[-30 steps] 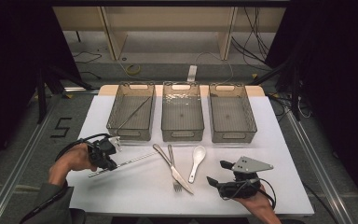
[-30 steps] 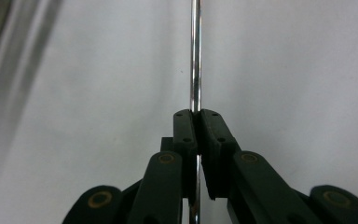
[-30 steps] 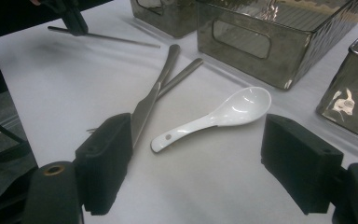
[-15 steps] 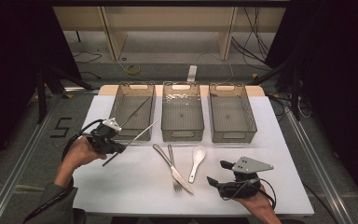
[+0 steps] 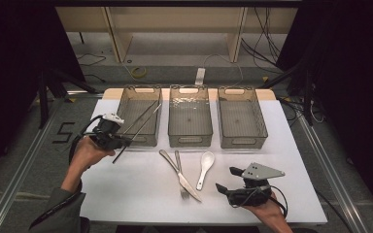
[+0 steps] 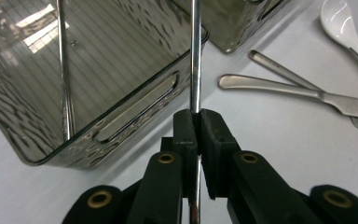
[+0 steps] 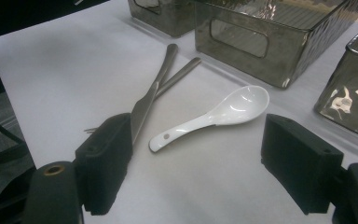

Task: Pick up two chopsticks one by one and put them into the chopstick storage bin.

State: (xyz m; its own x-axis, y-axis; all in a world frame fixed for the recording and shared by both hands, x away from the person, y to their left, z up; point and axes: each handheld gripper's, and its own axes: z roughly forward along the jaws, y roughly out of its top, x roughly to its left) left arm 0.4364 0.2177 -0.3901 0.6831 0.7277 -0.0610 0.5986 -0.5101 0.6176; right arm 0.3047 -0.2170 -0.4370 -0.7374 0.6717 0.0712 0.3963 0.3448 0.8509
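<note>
Your left gripper (image 6: 197,122) has its jaws pinched tight on a metal chopstick (image 6: 195,56), which runs straight out between the pads and slants up over the front rim of the left bin (image 5: 138,118). A second chopstick (image 6: 63,70) already leans inside that bin, its tip on the floor of it and its upper end against the wall. In the high view you hold the left gripper just off the bin's front left corner, near the left edge of the white table (image 5: 126,194).

Two more clear bins stand beside it along the far edge: the middle bin (image 5: 190,118) and the right bin (image 5: 242,119).

Toward the near edge, a knife (image 5: 178,174) lies crossed over a fork (image 5: 181,180), with a white spoon (image 5: 204,166) just beside them.

Your right gripper (image 7: 205,163) rests near the front right corner with its jaws wide apart, gripping nothing, the spoon on the table beyond them.
</note>
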